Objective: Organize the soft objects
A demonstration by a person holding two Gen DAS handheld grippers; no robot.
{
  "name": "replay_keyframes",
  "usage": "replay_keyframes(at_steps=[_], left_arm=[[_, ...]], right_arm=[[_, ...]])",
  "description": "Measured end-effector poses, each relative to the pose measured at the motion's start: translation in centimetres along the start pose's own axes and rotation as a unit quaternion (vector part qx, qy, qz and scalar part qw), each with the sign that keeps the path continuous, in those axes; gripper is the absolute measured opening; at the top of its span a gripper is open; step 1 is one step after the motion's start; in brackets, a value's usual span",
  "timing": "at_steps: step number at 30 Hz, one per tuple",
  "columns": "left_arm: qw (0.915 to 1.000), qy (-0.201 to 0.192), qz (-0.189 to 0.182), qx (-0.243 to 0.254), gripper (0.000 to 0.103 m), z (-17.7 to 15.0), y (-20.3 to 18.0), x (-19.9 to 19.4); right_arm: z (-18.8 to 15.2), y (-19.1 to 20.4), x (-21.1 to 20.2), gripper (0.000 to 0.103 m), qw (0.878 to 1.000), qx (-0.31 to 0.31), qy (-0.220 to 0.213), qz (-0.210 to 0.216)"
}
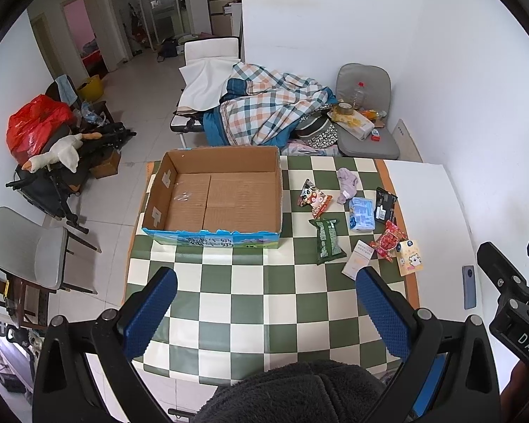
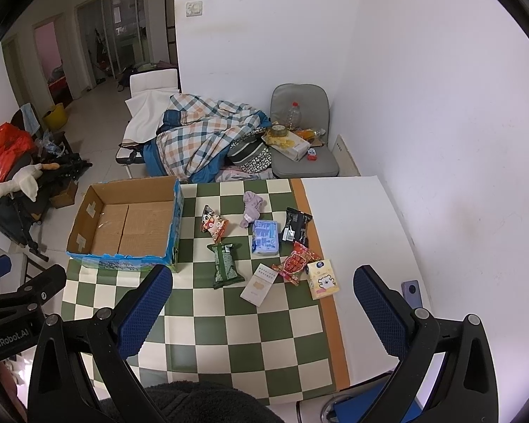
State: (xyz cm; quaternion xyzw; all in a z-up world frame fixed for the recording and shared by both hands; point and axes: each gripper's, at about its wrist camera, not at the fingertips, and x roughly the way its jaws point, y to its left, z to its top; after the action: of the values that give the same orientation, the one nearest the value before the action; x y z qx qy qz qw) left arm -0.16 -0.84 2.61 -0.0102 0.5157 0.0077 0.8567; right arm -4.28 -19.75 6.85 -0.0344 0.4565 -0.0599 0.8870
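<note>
Table layout: box at 9 o'clock side, loose packs clustered at 3 o'clock.

Cardboard box (image 2: 123, 225) sits on checkered cloth (image 2: 229, 324), open, nothing seen inside. At its 3 o'clock: cartoon snack bag (image 2: 213, 226), tissue pack (image 2: 225, 259) just at that bag's 6. Crumpled cloth (image 2: 252, 208) at 12 of wipes pack (image 2: 265, 237); dark pouch (image 2: 296, 230) at wipes' 3. Candy bag (image 2: 296, 262) at 6 of pouch, touching bear tissue pack (image 2: 322, 279); card (image 2: 259, 284) at its 9. Phone (image 2: 413, 292) off cloth, far 3 o'clock.
</note>
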Motion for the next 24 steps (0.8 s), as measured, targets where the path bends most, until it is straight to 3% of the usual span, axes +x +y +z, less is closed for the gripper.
replay_keyframes(at_steps=[24], left_arm=[[1.0, 0.001, -0.002, -0.001, 0.103, 0.2, -0.8, 0.0]], right_arm=[[0.1, -0.3, 0.0, 0.103, 1.0, 0.002, -0.001, -0.001]])
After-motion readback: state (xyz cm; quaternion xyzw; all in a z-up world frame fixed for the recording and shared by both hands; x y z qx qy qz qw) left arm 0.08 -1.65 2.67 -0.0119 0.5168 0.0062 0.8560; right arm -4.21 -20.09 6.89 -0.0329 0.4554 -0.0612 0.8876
